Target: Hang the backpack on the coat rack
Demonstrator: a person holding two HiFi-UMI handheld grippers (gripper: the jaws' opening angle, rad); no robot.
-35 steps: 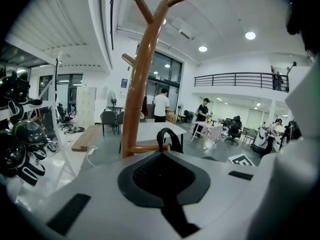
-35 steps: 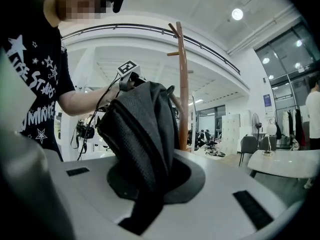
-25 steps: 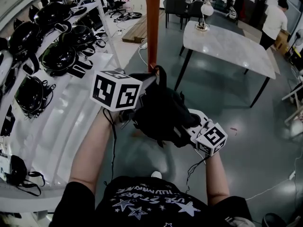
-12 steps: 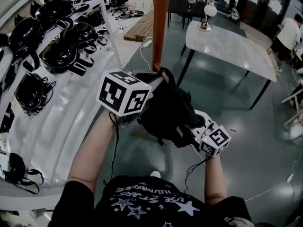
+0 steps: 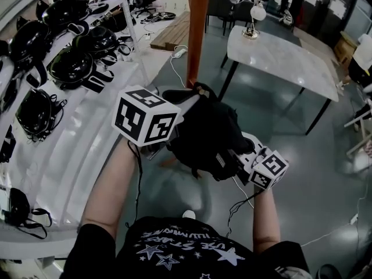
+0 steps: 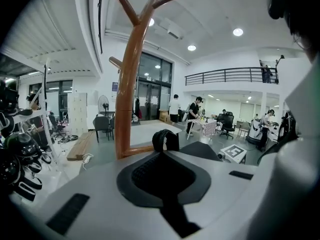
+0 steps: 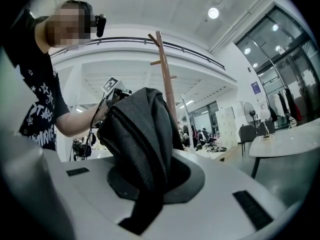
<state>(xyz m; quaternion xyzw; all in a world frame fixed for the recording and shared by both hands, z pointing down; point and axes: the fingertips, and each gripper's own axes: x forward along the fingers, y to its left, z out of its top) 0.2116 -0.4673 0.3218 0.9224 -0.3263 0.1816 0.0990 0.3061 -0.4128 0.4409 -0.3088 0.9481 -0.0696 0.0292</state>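
A black backpack hangs between my two grippers, in front of the orange wooden coat rack. My left gripper is shut on the backpack's top handle loop, with the rack's trunk and pegs rising just beyond it. My right gripper is shut on the backpack's lower fabric, which fills the space between its jaws. The rack shows behind the bag in the right gripper view. The bag touches no peg.
White shelves with several black helmets run along the left. A marble table with a lamp stands at the back right, with chairs beyond. A wooden platform and a cable lie left of the rack's base.
Both grippers keep their hold on the backpack in nearly the same place. The right gripper's cube has rolled a little. A person in white at the far right has left the view.
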